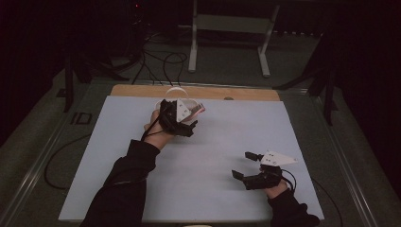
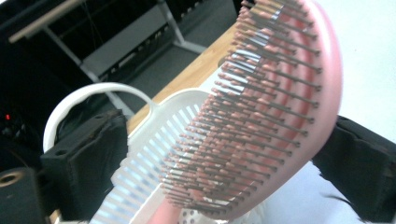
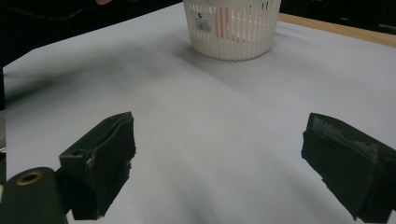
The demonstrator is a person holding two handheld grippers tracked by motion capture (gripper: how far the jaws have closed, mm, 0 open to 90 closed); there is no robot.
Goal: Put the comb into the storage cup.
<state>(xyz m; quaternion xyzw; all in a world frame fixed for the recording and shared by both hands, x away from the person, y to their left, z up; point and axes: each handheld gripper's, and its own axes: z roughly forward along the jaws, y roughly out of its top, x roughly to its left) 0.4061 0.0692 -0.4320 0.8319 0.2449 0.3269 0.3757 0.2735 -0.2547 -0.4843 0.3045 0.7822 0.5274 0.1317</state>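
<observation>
The hairbrush [image 2: 261, 116] handle is cut off at the bottom edge of the left gripper view. The basket [image 1: 182, 97] is largely hidden behind the left gripper [image 1: 182, 118] in the high view.

A white sheet [image 1: 222, 142] covers most of the table, and a strip of bare wood [image 1: 142, 91] shows along the far edge. Beyond the table, on the grey floor [image 1: 227, 61], stands a pale metal frame [image 1: 227, 28] on two legs. To its left, black cables [image 1: 163, 59] loop across the floor. Another cable [image 1: 56, 163] curls near the table's left side. The background is dark.
</observation>
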